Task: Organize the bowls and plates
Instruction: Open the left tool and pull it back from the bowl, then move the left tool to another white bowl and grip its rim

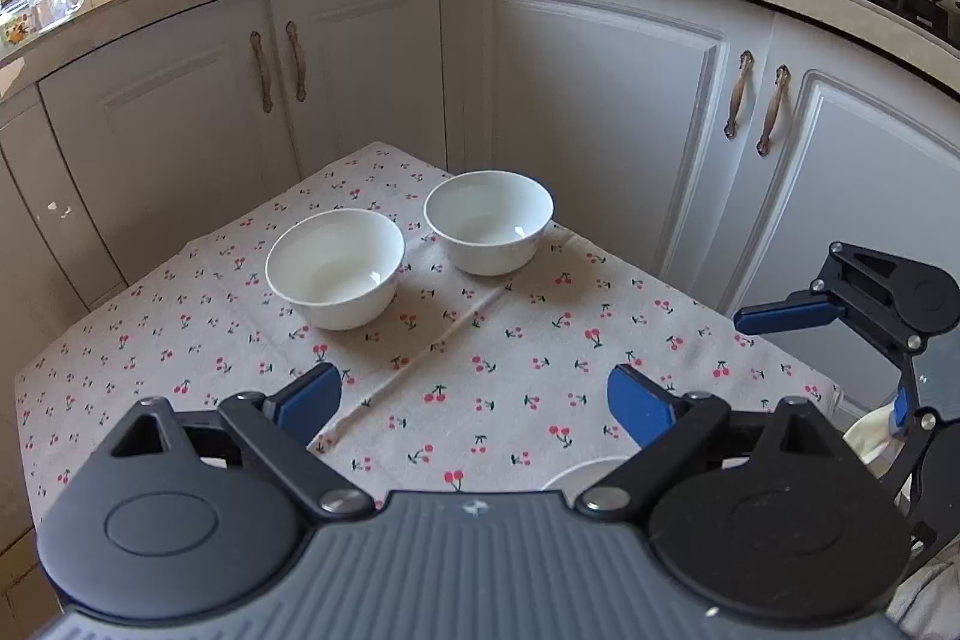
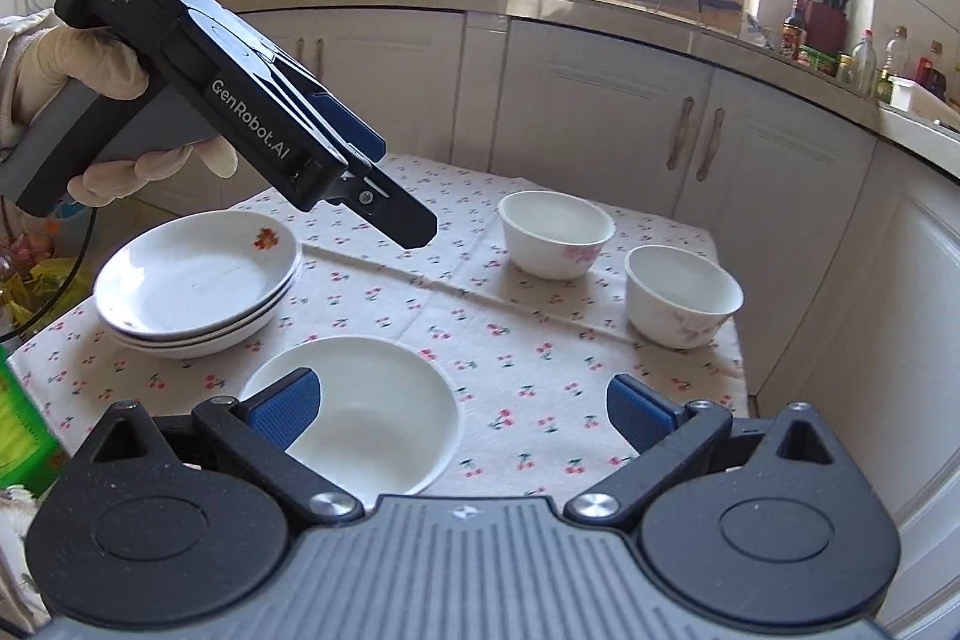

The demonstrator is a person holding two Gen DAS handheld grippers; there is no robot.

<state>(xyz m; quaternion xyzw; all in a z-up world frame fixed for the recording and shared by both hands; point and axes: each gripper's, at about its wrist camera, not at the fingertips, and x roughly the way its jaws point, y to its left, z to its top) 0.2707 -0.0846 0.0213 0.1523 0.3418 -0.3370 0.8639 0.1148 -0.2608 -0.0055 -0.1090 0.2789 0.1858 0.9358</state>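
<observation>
**Plates partly stacked, bowls still apart**

Three plates (image 2: 198,280) sit stacked on the tabletop (image 2: 540,376); one plate (image 2: 372,412) lies loose nearby. Two bowls (image 1: 336,268) stand unstacked. The left claw (image 1: 474,400) and right claw (image 2: 462,412) both gape, empty.

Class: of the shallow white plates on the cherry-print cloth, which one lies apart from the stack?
The plain plate nearest the right gripper; the others form a stack with a red flower on top.

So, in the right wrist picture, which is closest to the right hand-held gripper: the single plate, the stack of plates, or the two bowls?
1. Single plate, right under the right hand-held gripper, toward its left finger.
2. Stack of plates, farther back on the left.
3. Near bowl, back right.
4. Far bowl, just behind it.
</observation>
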